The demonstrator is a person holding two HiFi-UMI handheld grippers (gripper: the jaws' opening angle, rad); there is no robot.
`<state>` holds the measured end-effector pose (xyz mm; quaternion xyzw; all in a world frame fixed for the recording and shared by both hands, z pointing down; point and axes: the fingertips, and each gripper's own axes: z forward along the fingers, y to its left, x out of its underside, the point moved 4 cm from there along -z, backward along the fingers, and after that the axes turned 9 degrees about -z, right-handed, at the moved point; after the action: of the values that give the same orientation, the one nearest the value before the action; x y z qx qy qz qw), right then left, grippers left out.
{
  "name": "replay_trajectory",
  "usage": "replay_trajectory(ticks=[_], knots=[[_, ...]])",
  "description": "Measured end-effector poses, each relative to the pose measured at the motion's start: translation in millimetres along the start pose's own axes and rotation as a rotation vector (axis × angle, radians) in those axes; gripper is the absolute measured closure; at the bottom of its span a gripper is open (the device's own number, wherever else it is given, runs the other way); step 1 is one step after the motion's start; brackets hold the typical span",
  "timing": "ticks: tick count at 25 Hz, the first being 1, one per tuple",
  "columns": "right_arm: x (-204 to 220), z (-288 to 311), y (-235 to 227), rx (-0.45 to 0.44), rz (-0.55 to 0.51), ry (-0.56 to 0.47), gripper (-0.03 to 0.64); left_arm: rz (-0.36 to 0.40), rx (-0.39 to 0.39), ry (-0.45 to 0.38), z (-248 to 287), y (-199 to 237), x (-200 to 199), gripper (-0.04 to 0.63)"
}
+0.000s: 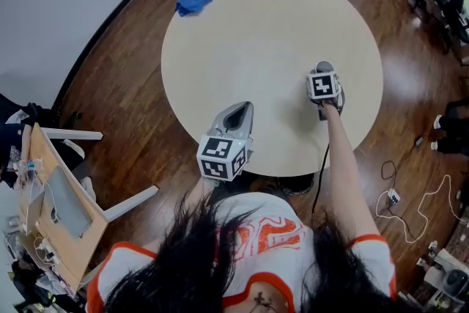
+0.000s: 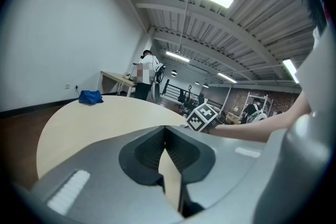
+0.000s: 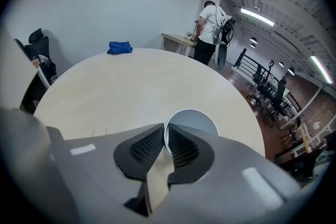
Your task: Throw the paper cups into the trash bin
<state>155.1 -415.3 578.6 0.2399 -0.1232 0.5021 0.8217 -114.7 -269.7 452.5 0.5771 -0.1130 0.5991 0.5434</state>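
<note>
A white paper cup [image 3: 191, 120] stands on the round beige table [image 3: 131, 81], open side up. My right gripper [image 3: 165, 136] is shut on it, with the near wall of the rim pinched between the two jaw tips. In the head view the right gripper [image 1: 323, 86] is over the table's right part, near its front edge, and the cup is mostly hidden behind it. My left gripper [image 1: 236, 119] hovers over the table's front edge. In its own view the left gripper [image 2: 165, 131] is shut with nothing between the jaws.
A crumpled blue cloth [image 1: 194, 0] lies at the table's far left edge. A wooden desk and a white chair [image 1: 69, 201] stand on the floor to the left. Cables [image 1: 392, 194] trail on the floor at the right. A person [image 3: 210, 29] stands beyond the table.
</note>
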Motion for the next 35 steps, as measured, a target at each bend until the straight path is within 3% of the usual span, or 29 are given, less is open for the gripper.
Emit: replay_trajectory(ticks=[3,7,14,23,35], knots=[[-8.9,-7.4,10.3,-0.069,0.062,-0.092,0.588,-0.003,-0.002,-0.003,-0.5,1.3,-1.3,0.595],[-10.9,-27.9,5.2,-0.029,0.069,-0.17,0.588,0.002,-0.005,-0.007,-0.7,-0.1,-1.8,0.595],[4.2,-73.3,24.3,-0.048,0.103,-0.299,0.588,0.014,-0.001,-0.011,-4.3,-7.8,-0.2,0.595],[60.6,-157.5,46.6,-0.032,0.242,-0.436,0.588,0.061,0.074,0.018,-14.3,-54.1,22.7,0.595],[168.5,-241.8,73.2,0.001,0.409,-0.478,0.588,0.114,0.181,0.075,-37.9,-123.2,66.8,0.595]])
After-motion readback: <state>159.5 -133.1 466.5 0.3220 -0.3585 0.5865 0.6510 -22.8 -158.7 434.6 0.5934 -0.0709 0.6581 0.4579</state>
